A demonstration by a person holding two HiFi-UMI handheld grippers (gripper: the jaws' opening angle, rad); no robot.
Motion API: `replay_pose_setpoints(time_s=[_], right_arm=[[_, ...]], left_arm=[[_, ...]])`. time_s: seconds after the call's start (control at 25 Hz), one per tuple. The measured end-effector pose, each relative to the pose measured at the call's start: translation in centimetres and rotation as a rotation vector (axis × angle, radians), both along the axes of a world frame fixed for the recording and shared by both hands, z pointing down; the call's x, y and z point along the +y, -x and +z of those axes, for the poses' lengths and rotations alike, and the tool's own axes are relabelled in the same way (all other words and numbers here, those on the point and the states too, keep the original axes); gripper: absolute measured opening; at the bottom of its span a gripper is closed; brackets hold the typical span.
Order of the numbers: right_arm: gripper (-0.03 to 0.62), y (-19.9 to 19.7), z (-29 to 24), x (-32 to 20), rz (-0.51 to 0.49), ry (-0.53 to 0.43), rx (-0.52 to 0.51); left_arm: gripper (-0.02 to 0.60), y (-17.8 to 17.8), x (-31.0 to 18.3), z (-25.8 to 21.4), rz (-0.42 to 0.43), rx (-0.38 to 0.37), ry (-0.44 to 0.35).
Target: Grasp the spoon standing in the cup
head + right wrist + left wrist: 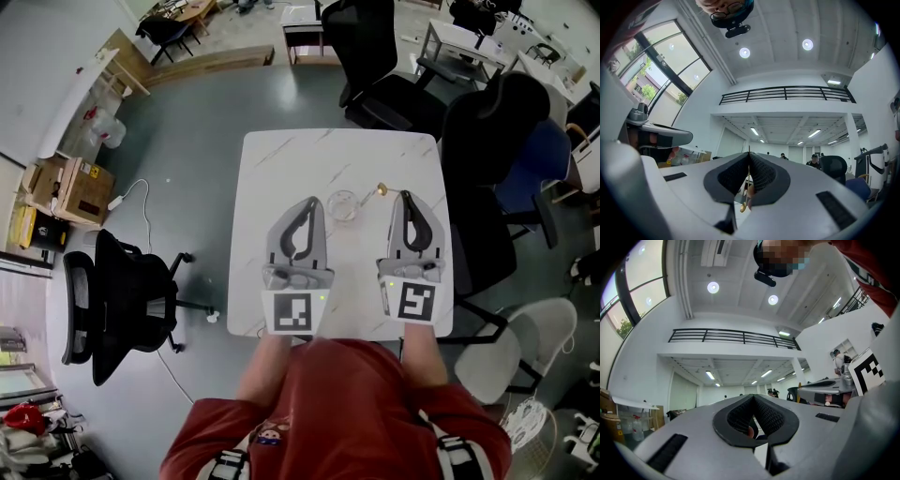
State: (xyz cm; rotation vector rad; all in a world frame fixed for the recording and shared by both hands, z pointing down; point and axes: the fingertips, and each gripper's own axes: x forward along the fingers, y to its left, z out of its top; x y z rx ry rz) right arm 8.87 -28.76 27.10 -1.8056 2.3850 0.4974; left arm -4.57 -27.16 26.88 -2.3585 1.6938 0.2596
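Observation:
A clear glass cup (343,204) stands on the white marble table (281,159) between my two grippers. A thin gold spoon (379,191) leans out of the cup to the right, its upper end beside the tip of my right gripper (405,195). In the right gripper view the gold spoon (745,187) runs along the seam of the closed jaws, which are shut on it; its rounded end shows in the gap below. My left gripper (312,202) lies just left of the cup, shut with nothing in it.
A black office chair (112,295) stands left of the table. Further black chairs (487,141) stand at the table's right and far side. A white chair (525,347) is at the right front. Cardboard boxes (70,187) sit on the floor at far left.

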Motion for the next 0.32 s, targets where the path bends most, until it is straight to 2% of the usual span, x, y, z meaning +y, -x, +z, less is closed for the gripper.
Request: replay_pose_setpoints(time_s=[0.08, 0.12, 0.2, 0.24, 0.32], right_arm=[[0.015, 0.1, 0.1, -0.1, -0.002, 0.004, 0.0], [0.015, 0.1, 0.2, -0.1, -0.003, 0.006, 0.0], [0.015, 0.2, 0.2, -0.2, -0.006, 0.007, 0.002], [0.015, 0.2, 0.2, -0.2, -0.008, 0.006, 0.003], [0.015, 0.3, 0.1, -0.3, -0.01, 0.003, 0.004]], left_arm=[[0.002, 0.0, 0.0, 0.1, -0.001, -0.007, 0.001], [0.002, 0.0, 0.0, 0.3, 0.001, -0.047, 0.004], [0.002, -0.2, -0.1, 1.0, 0.012, -0.232, 0.021], [0.002, -0.3, -0.1, 1.2, 0.015, -0.286, 0.026], [0.002, -0.2, -0.1, 1.0, 0.013, -0.261, 0.021]])
